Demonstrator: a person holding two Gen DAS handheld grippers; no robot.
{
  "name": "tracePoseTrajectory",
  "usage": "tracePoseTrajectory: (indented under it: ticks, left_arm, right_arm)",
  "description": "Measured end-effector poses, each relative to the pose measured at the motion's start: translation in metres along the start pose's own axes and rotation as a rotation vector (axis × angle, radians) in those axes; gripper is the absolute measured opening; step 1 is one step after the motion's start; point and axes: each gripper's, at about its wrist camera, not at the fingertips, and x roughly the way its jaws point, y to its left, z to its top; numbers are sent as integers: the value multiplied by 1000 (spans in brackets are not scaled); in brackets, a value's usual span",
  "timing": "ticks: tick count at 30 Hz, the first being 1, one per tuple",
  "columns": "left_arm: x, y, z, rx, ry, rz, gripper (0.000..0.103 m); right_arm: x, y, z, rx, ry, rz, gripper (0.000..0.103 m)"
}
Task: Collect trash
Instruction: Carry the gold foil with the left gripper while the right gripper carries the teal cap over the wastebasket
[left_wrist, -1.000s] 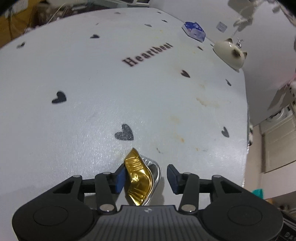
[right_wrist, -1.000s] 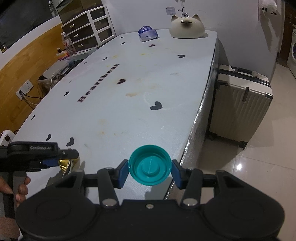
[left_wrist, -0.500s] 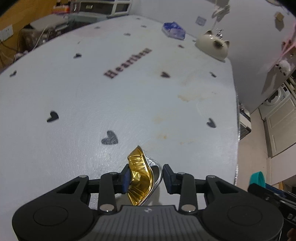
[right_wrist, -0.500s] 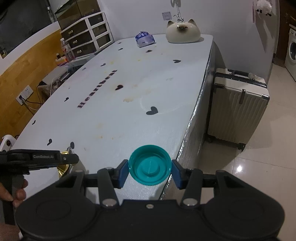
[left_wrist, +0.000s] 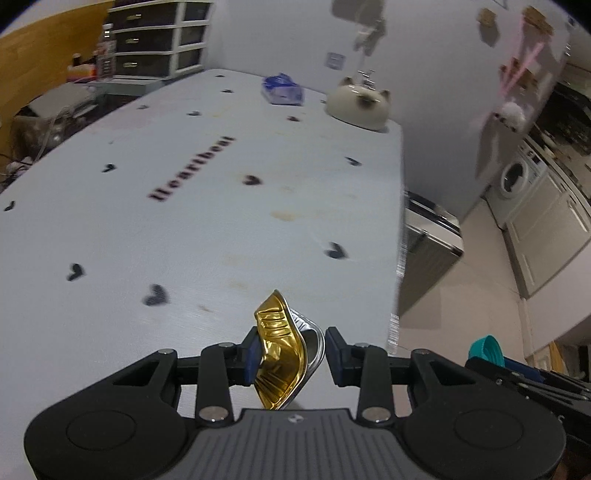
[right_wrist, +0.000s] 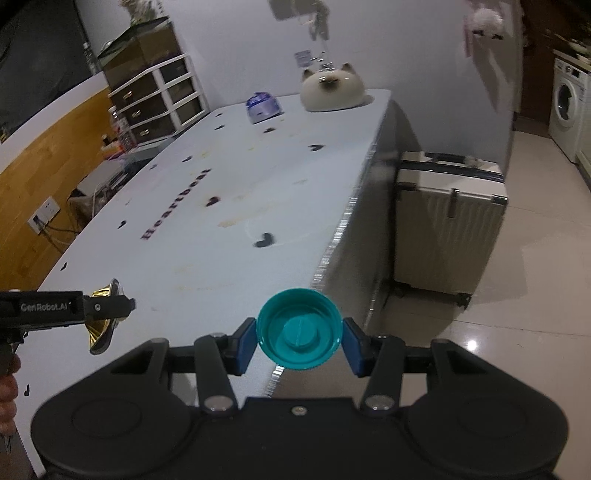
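Both grippers are carrying trash w/ no bin in view. Left gripper (left_wrist: 289, 355) is pinching the crushed gold foil cup (left_wrist: 282, 354), lifted above the near end of the table (left_wrist: 184, 221). Right gripper (right_wrist: 299, 345) is clamping the teal cap (right_wrist: 299, 334) just past the table's near edge. Left to collect, prob: blue wrapper (left_wrist: 282, 90) at the table's far end beside the cat figurine (left_wrist: 360, 105); drop-off not yet done.

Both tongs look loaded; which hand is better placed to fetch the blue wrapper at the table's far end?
Neither, as they stand. The left tongs hold the gold foil cup, the right tongs the teal cap; the blue wrapper lies far from both.
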Motion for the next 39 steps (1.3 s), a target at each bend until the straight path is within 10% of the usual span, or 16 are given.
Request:
tracePoseTrajectory:
  ticks: [23,39]
  left_arm:
    - [105,-212,-104,289,256,-198,37]
    - [274,-219,-216,297,490,-160,37]
  right_arm:
    - [-41,-210,-99,267,90,-249,50]
    - [71,-285,-221,419,277,-255,50]
